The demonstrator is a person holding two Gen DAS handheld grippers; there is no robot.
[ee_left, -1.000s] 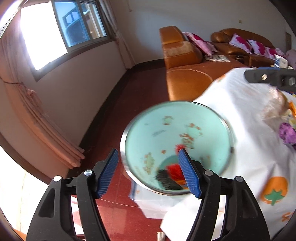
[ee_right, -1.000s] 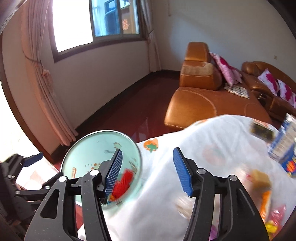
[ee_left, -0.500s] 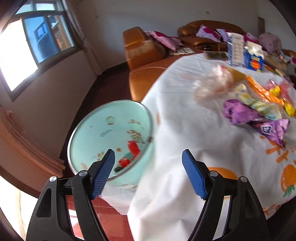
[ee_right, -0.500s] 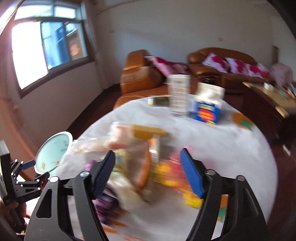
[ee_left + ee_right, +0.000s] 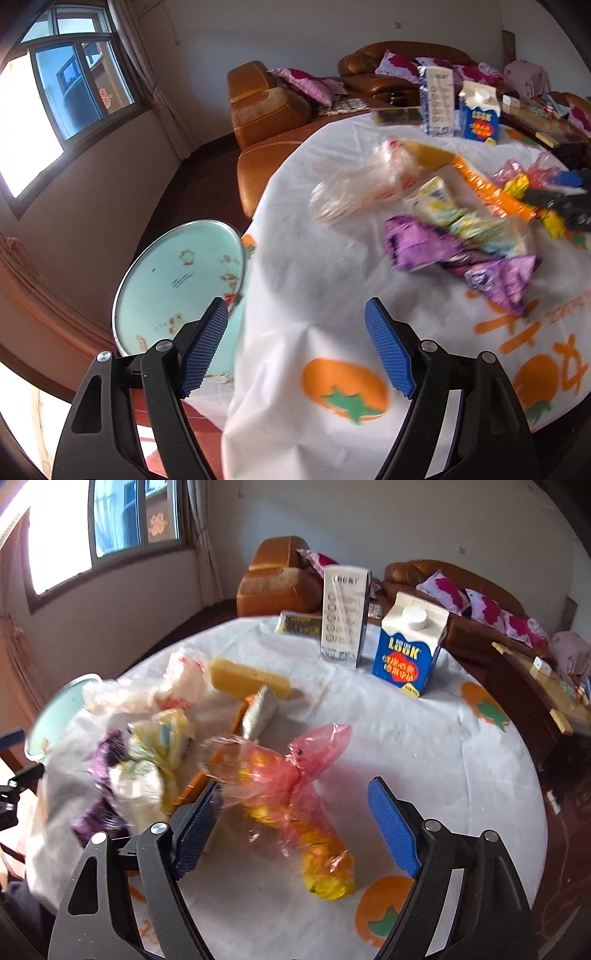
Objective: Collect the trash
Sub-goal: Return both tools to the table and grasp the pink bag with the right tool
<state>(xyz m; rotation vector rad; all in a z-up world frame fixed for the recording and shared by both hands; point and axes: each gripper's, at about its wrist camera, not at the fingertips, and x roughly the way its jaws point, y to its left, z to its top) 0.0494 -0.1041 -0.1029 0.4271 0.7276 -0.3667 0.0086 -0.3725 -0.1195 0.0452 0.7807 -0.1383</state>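
Pink wrapper point(image 5: 295, 775) lies before the empty, wide right gripper point(image 5: 295, 830); left gripper point(image 5: 295, 347) opening, empty; next, close on it

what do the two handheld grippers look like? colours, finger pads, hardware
Both look identical. The left gripper has two matte black plastic arms with triangular cutouts, silver round screw heads at the pivots, and blue ribbed pads on the inner faces of its fingers. The right gripper has the same black frame, silver screws and blue ribbed pads. No cables or markings are visible, and no hand or sleeve can be made out.
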